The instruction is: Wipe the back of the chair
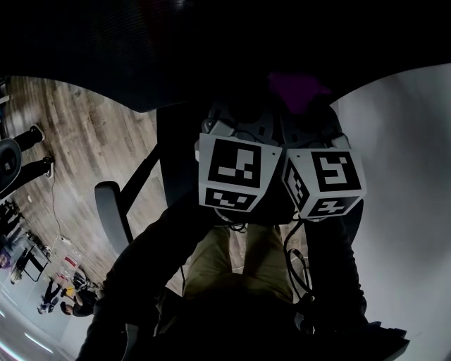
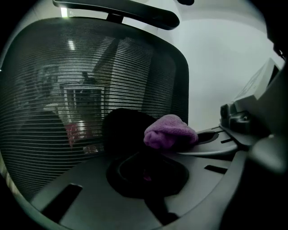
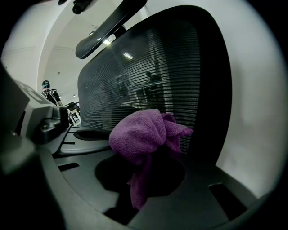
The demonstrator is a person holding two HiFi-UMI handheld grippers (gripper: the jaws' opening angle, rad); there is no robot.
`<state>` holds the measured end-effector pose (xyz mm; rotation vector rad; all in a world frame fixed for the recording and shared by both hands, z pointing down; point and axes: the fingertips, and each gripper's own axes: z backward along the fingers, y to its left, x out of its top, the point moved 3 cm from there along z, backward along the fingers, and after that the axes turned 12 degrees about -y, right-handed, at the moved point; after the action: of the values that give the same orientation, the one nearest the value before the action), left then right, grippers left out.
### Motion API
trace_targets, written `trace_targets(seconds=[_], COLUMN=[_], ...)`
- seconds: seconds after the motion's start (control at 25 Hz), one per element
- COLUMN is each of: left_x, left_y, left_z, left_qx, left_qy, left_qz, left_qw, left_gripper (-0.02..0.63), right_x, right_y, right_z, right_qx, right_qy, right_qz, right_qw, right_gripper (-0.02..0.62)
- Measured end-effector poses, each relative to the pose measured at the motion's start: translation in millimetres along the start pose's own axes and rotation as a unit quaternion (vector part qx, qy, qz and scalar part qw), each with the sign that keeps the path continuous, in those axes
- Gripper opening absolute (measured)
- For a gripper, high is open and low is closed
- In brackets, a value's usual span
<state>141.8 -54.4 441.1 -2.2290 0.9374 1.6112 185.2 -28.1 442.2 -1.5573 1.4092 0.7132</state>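
Observation:
The chair's black mesh back point(image 2: 90, 81) fills the left gripper view and stands close ahead in the right gripper view as the mesh back point(image 3: 148, 67). My right gripper point(image 3: 145, 137) is shut on a bunched purple cloth point(image 3: 139, 132), held just short of the mesh or against it. That cloth point(image 2: 170, 131) also shows at the right of the left gripper view. My left gripper point(image 2: 123, 130) is a single dark lump near the mesh, jaws together, with nothing seen between them. In the head view both marker cubes point(image 1: 232, 173) point(image 1: 325, 176) sit side by side and a purple patch point(image 1: 296, 88) shows above them.
The chair's headrest point(image 2: 121, 9) point(image 3: 108, 27) arches over the mesh. A grey armrest point(image 1: 109, 204) juts left over the wood floor point(image 1: 84, 134). A pale wall point(image 1: 409, 176) lies to the right. Chairs and people point(image 1: 63, 296) stand far off at lower left.

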Motion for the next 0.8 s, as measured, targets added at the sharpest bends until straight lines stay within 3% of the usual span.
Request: trace_targets(seconds=[0.8], left_x=[-14.6], left_y=[85.4], left_z=[55.5], left_qx=[0.046], left_qy=[-0.008], left_qz=[0.018], left_qw=[0.9987], left_gripper=[0.006], right_x=[-8.3], right_y=[89.4], right_z=[-49.0], right_qx=[0.039], right_qy=[0.015], right_qz=[0.017], right_qw=[0.999], right_gripper=[0.055])
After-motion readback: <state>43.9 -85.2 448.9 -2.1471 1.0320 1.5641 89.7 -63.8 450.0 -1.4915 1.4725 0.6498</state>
